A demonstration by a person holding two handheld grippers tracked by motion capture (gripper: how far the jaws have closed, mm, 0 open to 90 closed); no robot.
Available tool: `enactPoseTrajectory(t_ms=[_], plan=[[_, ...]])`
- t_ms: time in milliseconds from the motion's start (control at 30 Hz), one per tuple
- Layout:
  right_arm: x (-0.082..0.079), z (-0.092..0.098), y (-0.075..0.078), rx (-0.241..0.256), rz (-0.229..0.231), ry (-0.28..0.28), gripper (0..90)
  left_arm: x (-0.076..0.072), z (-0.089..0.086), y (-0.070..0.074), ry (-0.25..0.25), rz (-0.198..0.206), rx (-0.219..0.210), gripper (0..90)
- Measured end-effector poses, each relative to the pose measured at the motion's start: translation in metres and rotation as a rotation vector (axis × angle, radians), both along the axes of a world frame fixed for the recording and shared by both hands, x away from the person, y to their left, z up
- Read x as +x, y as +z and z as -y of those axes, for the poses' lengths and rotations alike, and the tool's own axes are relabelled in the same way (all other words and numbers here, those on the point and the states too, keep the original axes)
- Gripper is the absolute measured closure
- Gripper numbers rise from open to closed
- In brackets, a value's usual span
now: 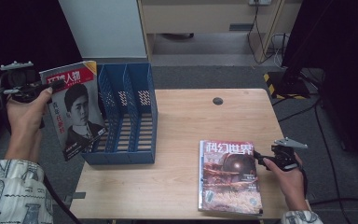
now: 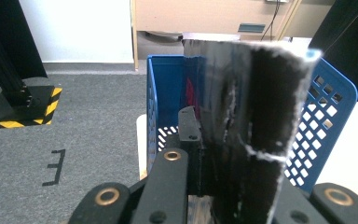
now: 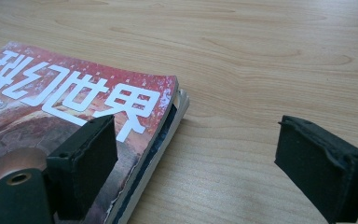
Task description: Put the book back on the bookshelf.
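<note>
The left tongs (image 1: 44,87) are clamped on the upper left corner of a portrait-cover magazine (image 1: 74,109), which hangs upright and slightly tilted off the table's left edge, just in front of the blue file rack (image 1: 128,116). The rack's slots run from the near edge toward the far edge, and the magazine's flat face lies across them, so it probably has to turn edge-on and move right to enter a slot. The right tongs (image 3: 193,163) stand apart, open astride the right edge of a red magazine (image 1: 228,175) lying flat near the table's near right corner.
</note>
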State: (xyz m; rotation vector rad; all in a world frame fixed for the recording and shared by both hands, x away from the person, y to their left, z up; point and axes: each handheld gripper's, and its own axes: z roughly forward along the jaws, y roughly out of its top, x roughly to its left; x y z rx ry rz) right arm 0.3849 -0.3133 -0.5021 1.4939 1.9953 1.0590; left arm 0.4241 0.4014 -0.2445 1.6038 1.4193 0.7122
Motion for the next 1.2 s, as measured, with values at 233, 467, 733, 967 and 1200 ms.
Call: enactPoseTrajectory(t_ms=[233,467,733,967,1200], plan=[[0.0,0.001,0.0,0.005,0.001,-0.003,12.9,0.001,0.004,-0.001,0.004,0.017,0.002,86.4],[0.0,0.001,0.0,0.004,0.001,-0.002,12.9,0.003,0.009,-0.002,-0.017,0.026,0.002,86.4],[0.0,0.001,0.0,0.006,0.002,-0.004,12.9,0.004,0.013,-0.006,-0.029,0.068,-0.005,86.4],[-0.001,0.001,0.0,0.001,0.002,-0.001,12.9,0.003,0.011,-0.014,-0.037,0.121,-0.024,86.3],[-0.001,0.001,0.001,-0.001,0.001,0.0,12.8,0.004,0.01,-0.021,-0.042,0.166,-0.038,86.3]])
